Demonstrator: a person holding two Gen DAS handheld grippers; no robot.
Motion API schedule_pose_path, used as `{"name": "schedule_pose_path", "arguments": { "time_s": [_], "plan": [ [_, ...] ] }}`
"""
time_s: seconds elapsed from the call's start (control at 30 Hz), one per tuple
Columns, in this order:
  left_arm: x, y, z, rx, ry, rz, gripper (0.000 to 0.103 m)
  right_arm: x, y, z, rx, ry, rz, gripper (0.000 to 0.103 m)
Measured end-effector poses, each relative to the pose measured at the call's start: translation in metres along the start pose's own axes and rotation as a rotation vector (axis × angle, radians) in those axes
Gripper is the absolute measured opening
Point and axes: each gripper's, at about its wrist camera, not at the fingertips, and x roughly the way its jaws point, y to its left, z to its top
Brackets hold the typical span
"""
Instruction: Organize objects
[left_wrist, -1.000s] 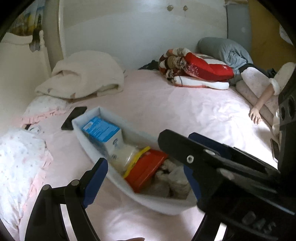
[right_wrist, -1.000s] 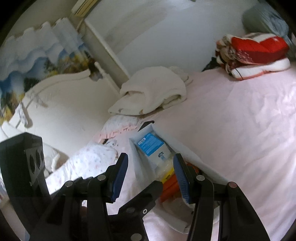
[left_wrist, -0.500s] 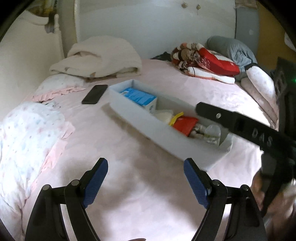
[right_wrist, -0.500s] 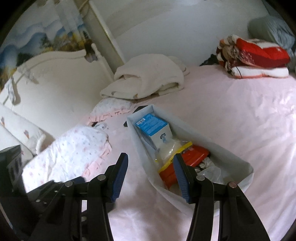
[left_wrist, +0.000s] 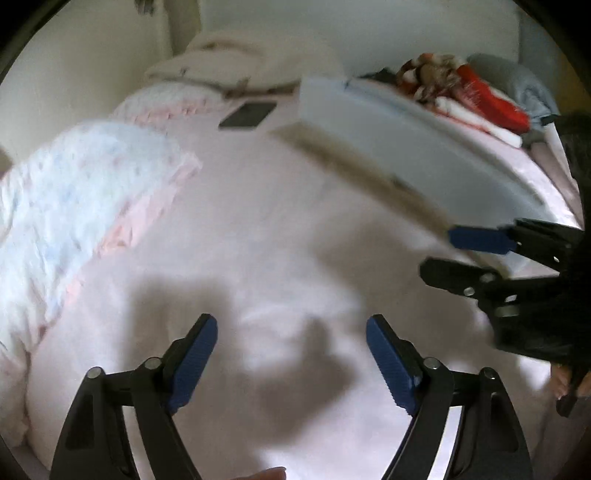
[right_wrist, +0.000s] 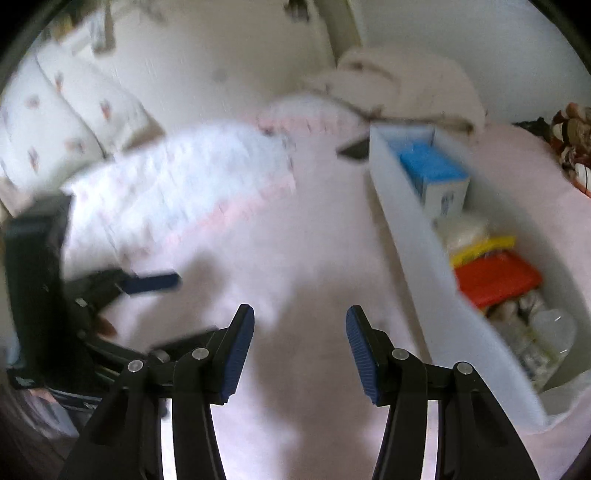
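- The long white bin (right_wrist: 424, 236) lies on the bed (right_wrist: 295, 258), its long axis running away toward the far edge, right of both grippers.
- The right gripper (right_wrist: 300, 343) is nearer it, fingers partly apart and empty.
- The left gripper (left_wrist: 291, 354) fingers, wide and empty, have just been closing slightly.

Long white bin (right_wrist: 417, 236) on pink bed, holding blue-white carton (right_wrist: 439, 181), red packet (right_wrist: 496, 278).

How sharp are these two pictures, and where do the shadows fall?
Left wrist view: the white bin and pillow are smeared by motion blur, while the left gripper is crisp; dark shadows lie on the pink sheet. Right wrist view: blurred at left, the right gripper sharp, edges bent by fisheye.
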Motion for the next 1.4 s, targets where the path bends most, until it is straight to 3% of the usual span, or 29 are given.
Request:
{"name": "schedule_pose_path", "arguments": {
  "time_s": [0.03, 0.1, 0.17, 0.23, 0.33, 0.47, 0.6, 0.67, 1.4],
  "plan": [
    [0.005, 0.003, -0.001, -0.03, 0.009, 0.0, 0.078, 0.02, -0.001, -0.005, -0.008, 0.072, -0.118, 0.052],
    [0.011, 0.01, -0.007, -0.103, 0.006, -0.006, 0.078, 0.048, -0.01, -0.018, 0.048, 0.171, -0.229, 0.051],
    [0.017, 0.008, -0.017, -0.106, 0.018, 0.022, 0.078, 0.04, -0.015, -0.039, 0.147, 0.012, -0.225, 0.058],
    [0.02, 0.004, -0.028, -0.103, 0.04, 0.022, 0.078, 0.038, -0.009, -0.046, 0.109, 0.029, -0.248, 0.059],
    [0.016, -0.005, -0.043, -0.083, -0.016, 0.062, 0.08, 0.033, -0.012, -0.055, 0.085, 0.03, -0.22, 0.064],
    [0.02, -0.006, -0.047, -0.112, -0.052, 0.078, 0.094, 0.034, -0.02, -0.053, 0.118, 0.023, -0.147, 0.074],
    [0.024, -0.006, -0.043, -0.11, -0.046, 0.079, 0.099, 0.04, 0.002, -0.049, 0.041, 0.048, -0.234, 0.075],
    [0.024, -0.005, -0.043, -0.114, -0.044, 0.072, 0.101, 0.04, 0.002, -0.05, 0.044, 0.047, -0.231, 0.076],
    [0.026, -0.005, -0.043, -0.113, -0.044, 0.073, 0.101, 0.038, -0.001, -0.052, 0.051, 0.044, -0.226, 0.076]
  ]
}}
